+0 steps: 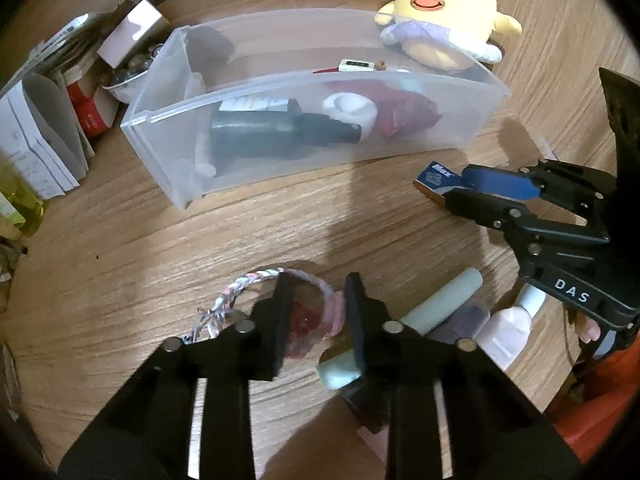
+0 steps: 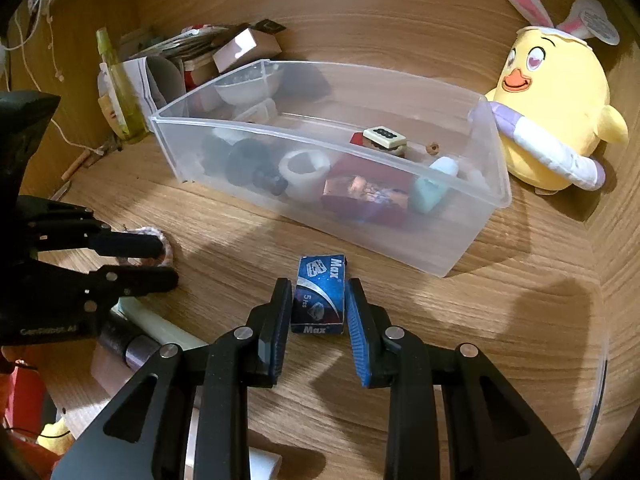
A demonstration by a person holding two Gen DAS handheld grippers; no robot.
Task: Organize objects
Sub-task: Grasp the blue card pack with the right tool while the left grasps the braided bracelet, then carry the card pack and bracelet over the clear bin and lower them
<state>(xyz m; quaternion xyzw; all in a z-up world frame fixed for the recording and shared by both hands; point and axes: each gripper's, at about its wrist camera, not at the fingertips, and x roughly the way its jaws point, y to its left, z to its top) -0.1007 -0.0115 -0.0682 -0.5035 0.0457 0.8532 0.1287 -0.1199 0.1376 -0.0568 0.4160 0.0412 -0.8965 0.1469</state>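
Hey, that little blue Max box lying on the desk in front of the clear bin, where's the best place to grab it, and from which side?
Probably across its two long side edges, coming down from above on the near side. The blue Max box lies flat with its long sides parallel to the right gripper fingers, which already bracket it; the clear bin crowds its far end.

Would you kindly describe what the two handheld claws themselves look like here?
Both are black, angular two-finger linkages with silver pivot pins. The right claw has blue ribbed pads on its fingers' inner faces and white "DAS" lettering on its body in the left wrist view. The left claw shows faint pale lettering on its side in the right wrist view.
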